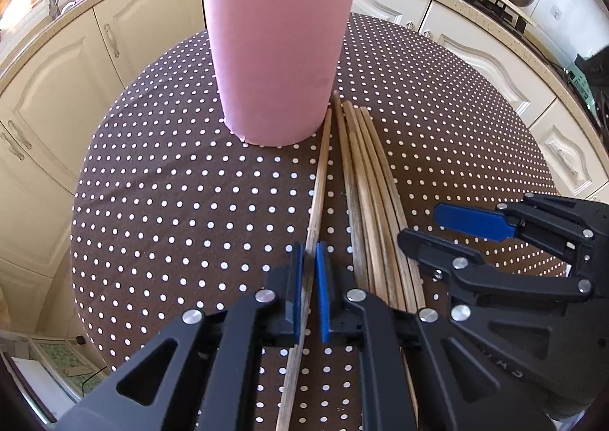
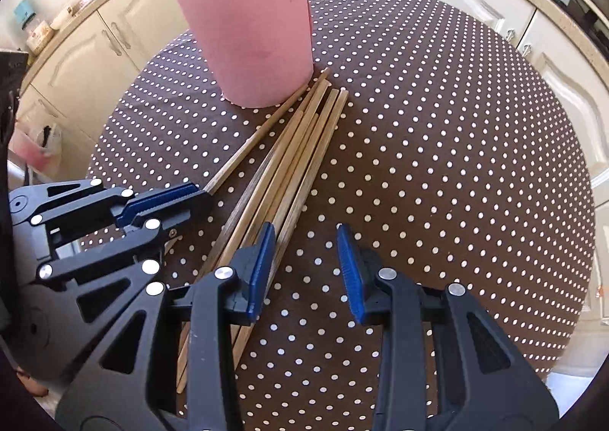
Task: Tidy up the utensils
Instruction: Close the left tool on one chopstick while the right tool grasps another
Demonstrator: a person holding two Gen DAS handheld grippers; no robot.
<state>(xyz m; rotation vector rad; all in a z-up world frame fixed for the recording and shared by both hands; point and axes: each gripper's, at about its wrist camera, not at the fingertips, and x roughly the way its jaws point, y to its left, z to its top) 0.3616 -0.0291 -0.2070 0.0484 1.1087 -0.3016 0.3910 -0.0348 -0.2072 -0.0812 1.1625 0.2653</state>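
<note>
While its far tip lies against the base of the tall pink cylindrical holder (image 1: 278,62), a single light wooden chopstick (image 1: 319,180) is pinched between the narrowed blue-padded jaws of the left gripper (image 1: 309,294). Just right of it, a loose bundle of wooden chopsticks (image 1: 367,183) rests on the round brown table with its white-dotted cloth (image 1: 171,183), tips near the holder. More chopsticks stand inside the holder. The right gripper (image 2: 306,271), jaws spread wide, hovers over the bundle's near end, its left pad just beside the sticks. Cream kitchen cabinets (image 1: 57,88) curve behind.
</note>
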